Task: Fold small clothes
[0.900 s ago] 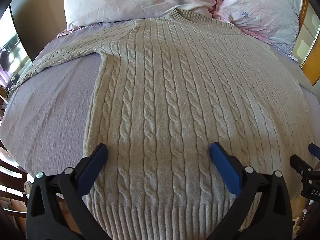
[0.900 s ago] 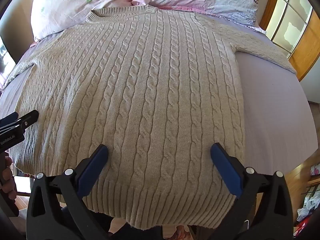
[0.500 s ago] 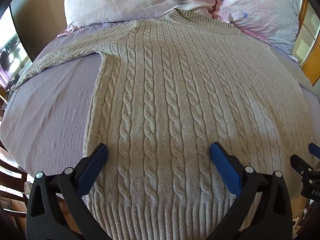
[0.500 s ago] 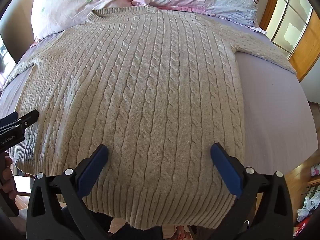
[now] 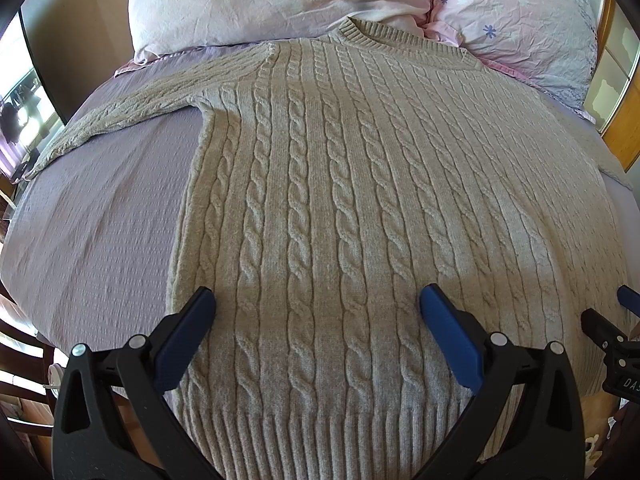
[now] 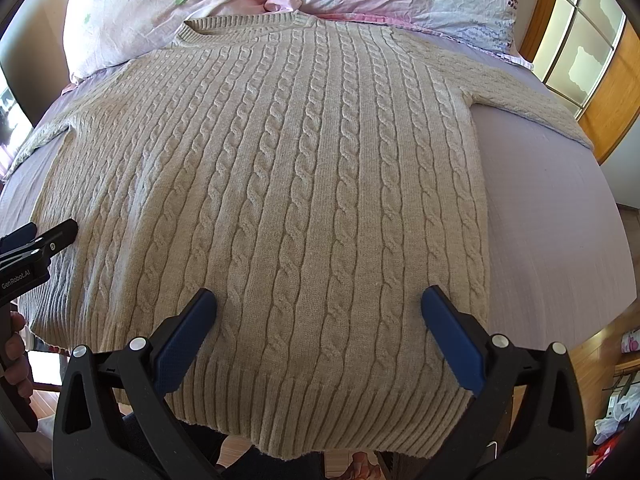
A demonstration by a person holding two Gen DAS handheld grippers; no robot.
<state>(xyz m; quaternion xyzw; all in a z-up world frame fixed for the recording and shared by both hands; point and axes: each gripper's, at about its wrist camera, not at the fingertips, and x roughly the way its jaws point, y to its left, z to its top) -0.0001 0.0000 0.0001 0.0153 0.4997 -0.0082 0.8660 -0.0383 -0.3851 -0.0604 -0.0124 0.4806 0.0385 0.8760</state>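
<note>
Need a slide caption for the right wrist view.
Open right gripper poised over hem of beige cable-knit sweater laid flat on the bed.

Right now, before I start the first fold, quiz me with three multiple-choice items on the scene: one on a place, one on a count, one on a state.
1. Where does the sweater have its neckline?
A. Toward the pillows
B. Toward the grippers
C. Off the right edge of the bed

2. How many pillows lie at the head of the bed?
A. One
B. Two
C. Four

3. How do the fingers of the left gripper and right gripper stand?
A. Both shut on the hem
B. Left shut, right open
C. Both open, holding nothing

Answers:
1. A: the ribbed collar touches the pillows, the hem hangs at the near edge.
2. B: the left pillow and the right pillow sit side by side.
3. C: in each wrist view the blue pads stand wide apart above the knit.
</note>
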